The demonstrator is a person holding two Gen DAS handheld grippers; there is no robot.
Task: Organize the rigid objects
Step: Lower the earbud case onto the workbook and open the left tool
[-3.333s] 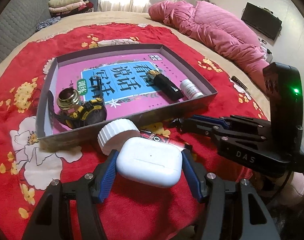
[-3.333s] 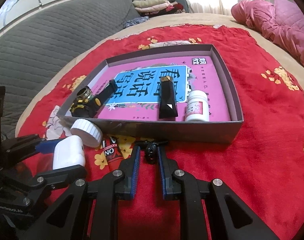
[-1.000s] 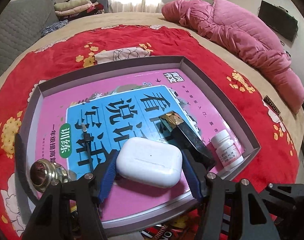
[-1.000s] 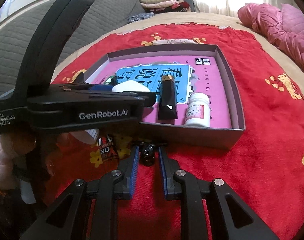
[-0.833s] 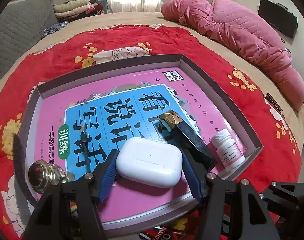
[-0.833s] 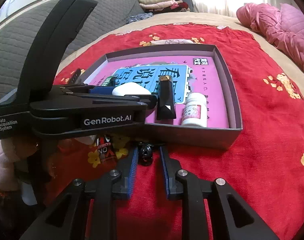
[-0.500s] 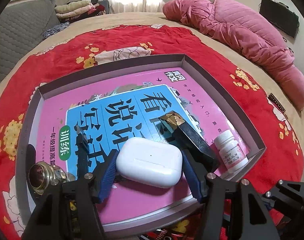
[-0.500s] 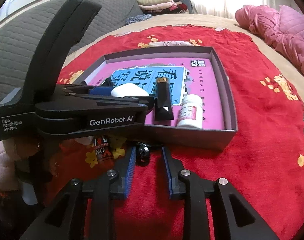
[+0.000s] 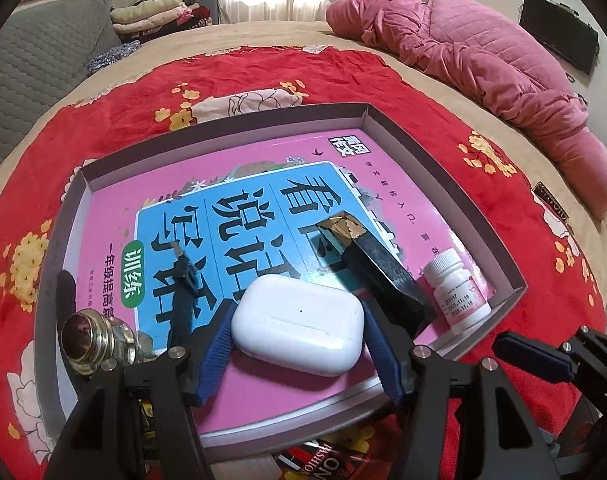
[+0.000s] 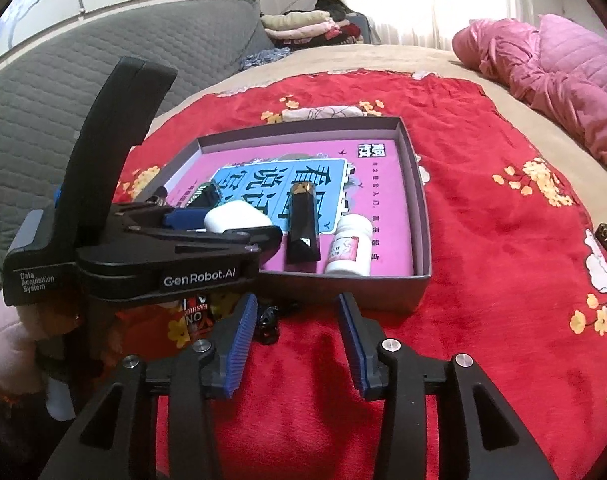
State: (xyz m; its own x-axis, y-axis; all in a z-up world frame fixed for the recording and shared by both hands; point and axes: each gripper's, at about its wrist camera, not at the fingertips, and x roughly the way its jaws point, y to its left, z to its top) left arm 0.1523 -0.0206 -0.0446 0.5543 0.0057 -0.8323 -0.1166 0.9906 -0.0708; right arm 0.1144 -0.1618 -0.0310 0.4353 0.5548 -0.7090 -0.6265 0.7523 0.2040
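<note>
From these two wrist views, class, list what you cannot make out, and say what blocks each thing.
- Small black object by the right gripper, right wrist view: dark and small, kind unclear.
- Red packet, left wrist view: cut off by the bottom edge; the left gripper covers it in the right wrist view.
- Pill bottle label: print too small.
- Earbud case: whether it rests on the book is hidden.

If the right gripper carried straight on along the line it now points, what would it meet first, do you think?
With its jaws opening, the right gripper would probably meet the red blanket first, then the tray's near wall; the small black object sits left, though depth is unclear.
</note>
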